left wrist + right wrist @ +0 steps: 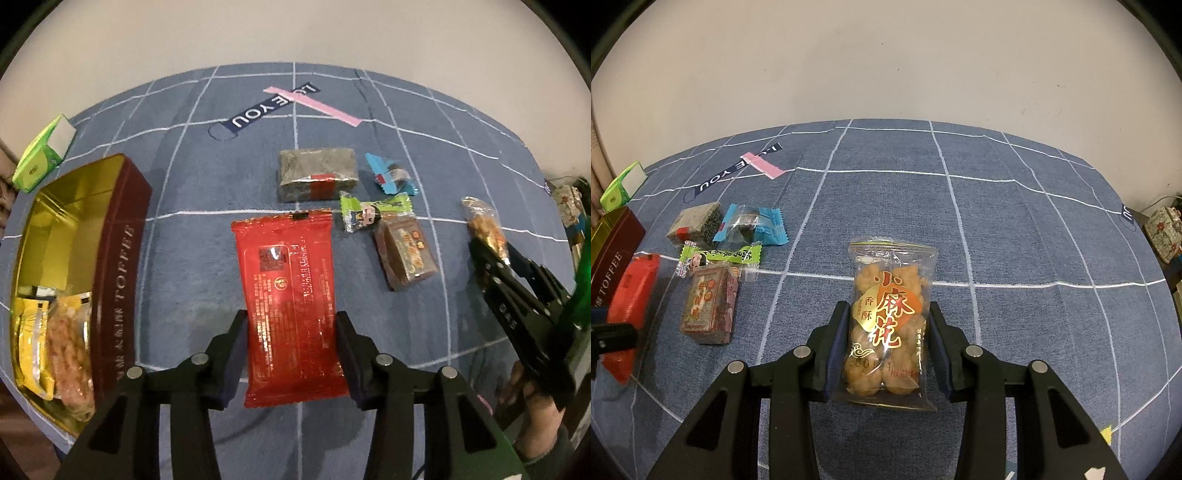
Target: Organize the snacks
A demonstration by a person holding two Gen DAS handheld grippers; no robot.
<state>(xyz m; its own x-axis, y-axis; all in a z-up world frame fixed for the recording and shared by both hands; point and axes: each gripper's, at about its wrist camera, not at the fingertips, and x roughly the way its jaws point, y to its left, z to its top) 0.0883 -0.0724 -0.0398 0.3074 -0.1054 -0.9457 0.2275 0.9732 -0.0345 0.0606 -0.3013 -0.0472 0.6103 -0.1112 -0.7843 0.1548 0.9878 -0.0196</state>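
1. We are looking down on a blue cloth (207,258) with a white grid of lines, spread over a table and strewn with wrapped snacks.
2. Our left gripper (291,354) is clamped on the near end of a red snack packet (290,291). Its two pads press the packet's long edges, and the packet reaches away from us over the cloth.
3. Just to the left of that packet stands an open dark red tin (122,266) marked TOFFEE, gold inside. A yellow packet (31,343) and a clear pack of brownish pieces (70,347) already lie in it.
4. Beyond the tin, at the cloth's edge, sits a green and white box (44,155).
5. Our right gripper (888,347) is clamped on a clear bag of golden twisted biscuits (888,321) with red lettering, held by its long sides, well to the right of the other snacks.
6. Loose on the cloth between the two grippers lie a grey speckled bar (317,177), a blue wrapped candy (391,177), a green cartoon candy (373,212) and a brown block in clear wrap (406,251), close together.
7. Farther back, a pink strip (314,105) lies across a dark printed label (273,107) on the cloth.
8. At the lower right of the left camera's view, a hand (532,410) holds the right gripper's handle.
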